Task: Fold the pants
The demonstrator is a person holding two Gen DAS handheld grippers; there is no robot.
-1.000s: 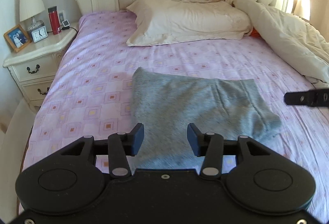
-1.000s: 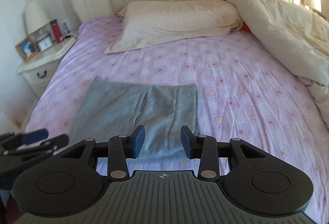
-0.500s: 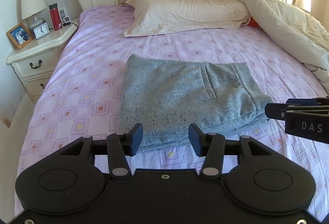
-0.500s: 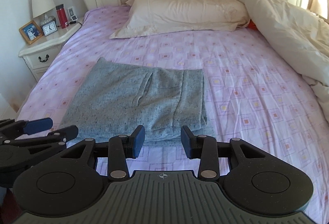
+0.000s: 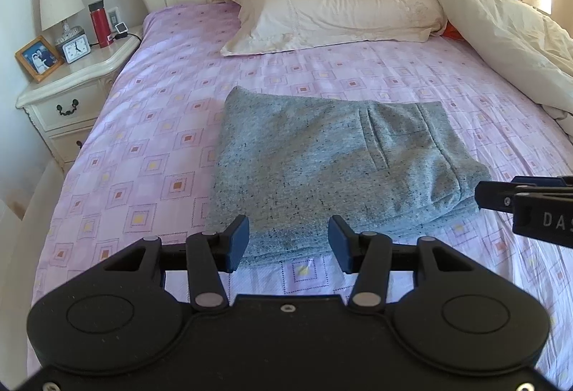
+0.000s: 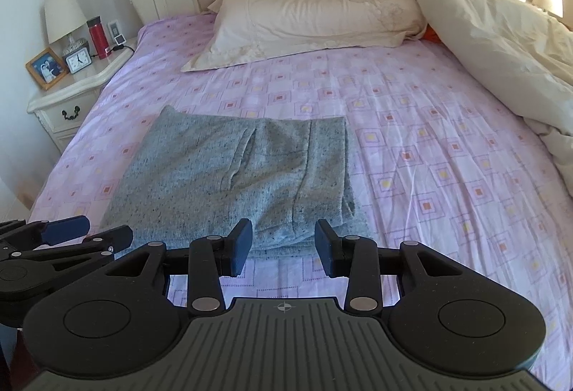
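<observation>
Pink-patterned bed sheet [image 5: 150, 125], both grippers hanging empty at the near edge of folded grey pants.
Nearest, the left gripper [image 5: 286, 240] and right gripper [image 6: 283, 242] each stand part-open with nothing between their jaws, just short of the speckled grey knit pants [image 5: 322, 161], which lie folded in a thick rectangle mid-bed. That fabric looks soft, limp and fairly light; a pinch through all layers at a near corner would likely hold best, since a single layer could peel off. Only the left view shows the stacked layers at the right-hand fold; the right view shows the bare sheet beyond it. Farther back lie a cream pillow [image 5: 333, 14] and a rumpled cream duvet [image 6: 501, 50].
</observation>
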